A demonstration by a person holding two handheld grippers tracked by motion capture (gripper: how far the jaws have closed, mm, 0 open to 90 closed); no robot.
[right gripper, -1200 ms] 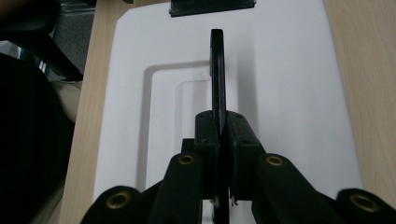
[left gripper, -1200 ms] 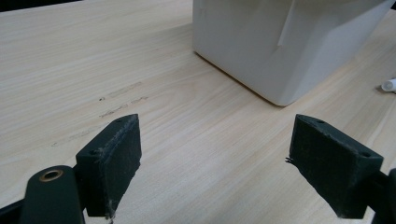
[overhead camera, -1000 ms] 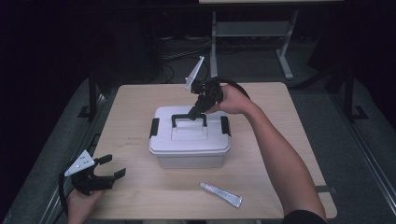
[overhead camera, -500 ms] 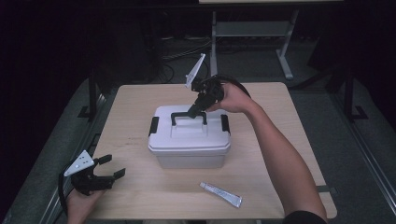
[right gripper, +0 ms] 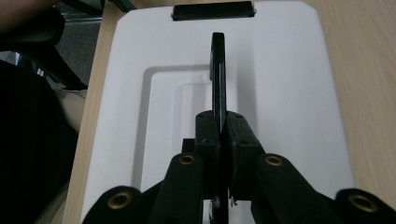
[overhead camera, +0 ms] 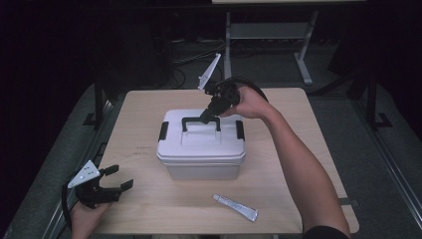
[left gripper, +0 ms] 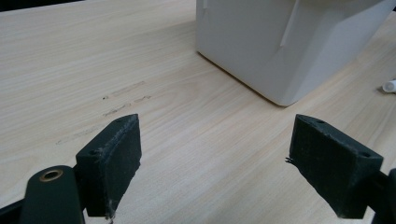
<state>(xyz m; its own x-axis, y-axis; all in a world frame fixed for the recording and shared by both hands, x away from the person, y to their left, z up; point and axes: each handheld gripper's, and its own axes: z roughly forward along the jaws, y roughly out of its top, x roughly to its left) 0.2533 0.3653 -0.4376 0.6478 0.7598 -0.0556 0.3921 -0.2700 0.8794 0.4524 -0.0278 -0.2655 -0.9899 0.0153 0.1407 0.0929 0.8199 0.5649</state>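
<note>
White storage box (overhead camera: 201, 149) at the middle of the wooden table (overhead camera: 308, 144), lid on, black latch (overhead camera: 163, 131) at each end. Black handle (overhead camera: 201, 123) raised on the lid, pinched near its right end by the right gripper (overhead camera: 205, 117), jaws pressed together on the thin bar in the right gripper view (right gripper: 218, 70). Left gripper (overhead camera: 117, 178) resting at the table's near left corner, well apart from the box, jaws spread wide with only bare tabletop between them (left gripper: 215, 154). Small white tube (overhead camera: 235, 207) lying near the front edge, just ahead of the box.
</note>
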